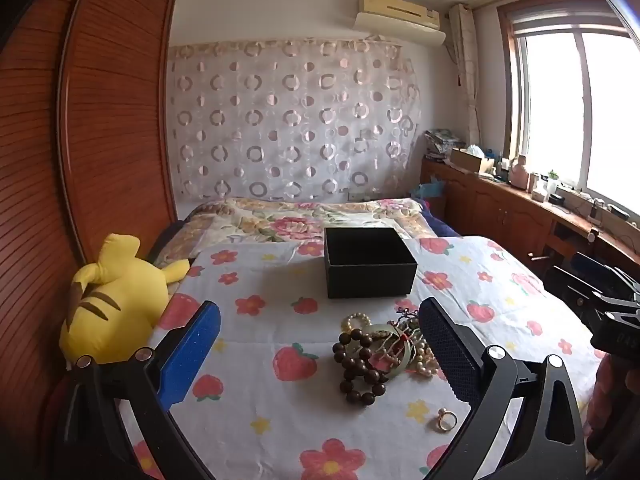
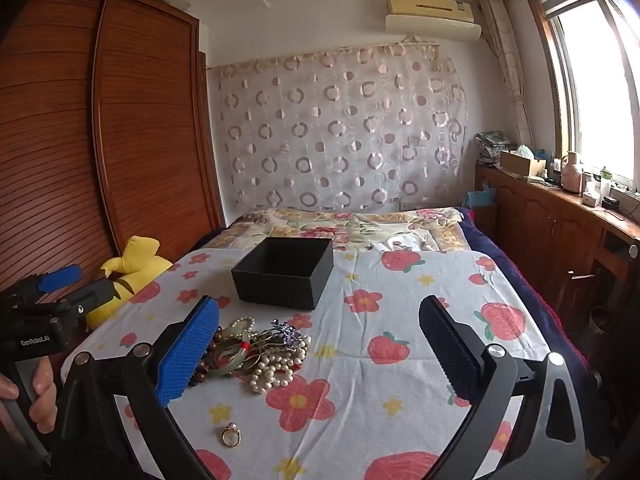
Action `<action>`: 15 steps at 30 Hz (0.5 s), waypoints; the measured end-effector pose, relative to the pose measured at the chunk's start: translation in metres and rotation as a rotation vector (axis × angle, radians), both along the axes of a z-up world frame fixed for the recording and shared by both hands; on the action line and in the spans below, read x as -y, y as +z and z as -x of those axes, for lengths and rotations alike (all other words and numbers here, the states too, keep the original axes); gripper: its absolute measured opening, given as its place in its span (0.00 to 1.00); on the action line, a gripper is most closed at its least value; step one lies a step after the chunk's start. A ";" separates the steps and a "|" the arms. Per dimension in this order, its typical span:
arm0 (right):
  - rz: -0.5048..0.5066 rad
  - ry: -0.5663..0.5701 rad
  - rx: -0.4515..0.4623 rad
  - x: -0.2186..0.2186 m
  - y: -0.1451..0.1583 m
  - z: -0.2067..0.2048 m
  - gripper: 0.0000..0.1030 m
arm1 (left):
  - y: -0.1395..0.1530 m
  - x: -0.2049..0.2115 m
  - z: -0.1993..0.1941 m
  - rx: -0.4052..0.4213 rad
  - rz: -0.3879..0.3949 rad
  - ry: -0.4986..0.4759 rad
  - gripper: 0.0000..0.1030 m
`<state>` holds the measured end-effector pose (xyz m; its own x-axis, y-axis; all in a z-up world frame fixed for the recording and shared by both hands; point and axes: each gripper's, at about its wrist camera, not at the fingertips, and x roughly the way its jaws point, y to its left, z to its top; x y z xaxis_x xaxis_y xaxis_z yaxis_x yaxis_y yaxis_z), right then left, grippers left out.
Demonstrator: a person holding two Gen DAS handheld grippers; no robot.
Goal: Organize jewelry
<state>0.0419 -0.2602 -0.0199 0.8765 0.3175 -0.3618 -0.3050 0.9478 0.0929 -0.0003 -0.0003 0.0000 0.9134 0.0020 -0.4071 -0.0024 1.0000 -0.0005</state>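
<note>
A heap of jewelry (image 1: 380, 352) lies on the flowered cloth: dark wooden beads (image 1: 356, 372), pearl strands (image 2: 272, 372), a pale green bangle (image 2: 236, 354) and a purple hairpin (image 2: 286, 332). A gold ring (image 1: 445, 420) lies apart, nearer to me; it also shows in the right wrist view (image 2: 231, 435). An open, empty black box (image 1: 368, 262) stands behind the heap, seen too in the right wrist view (image 2: 286, 272). My left gripper (image 1: 320, 344) is open above the cloth, the heap just inside its right finger. My right gripper (image 2: 320, 344) is open, the heap by its left finger.
A yellow plush toy (image 1: 112, 304) lies at the cloth's left edge beside a wooden wardrobe (image 1: 100, 120). A flowered quilt (image 1: 304, 220) covers the bed behind the box. A wooden cabinet (image 2: 560, 216) with bottles runs along the right under the window.
</note>
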 end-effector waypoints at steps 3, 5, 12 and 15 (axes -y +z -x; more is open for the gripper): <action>-0.005 0.002 0.000 0.000 0.000 0.000 0.98 | 0.000 0.000 0.000 0.000 0.000 0.001 0.93; -0.006 0.003 0.000 0.000 0.000 0.000 0.98 | 0.000 0.000 0.000 0.002 0.003 0.000 0.93; -0.005 0.000 0.003 0.000 0.000 0.001 0.98 | 0.000 0.000 0.000 0.001 0.005 0.000 0.93; -0.005 0.001 0.004 0.000 0.000 0.001 0.98 | 0.000 0.000 0.000 0.002 0.005 0.000 0.93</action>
<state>0.0408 -0.2601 -0.0195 0.8775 0.3204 -0.3568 -0.3068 0.9469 0.0960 -0.0004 -0.0001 0.0002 0.9142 0.0003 -0.4052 -0.0026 1.0000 -0.0052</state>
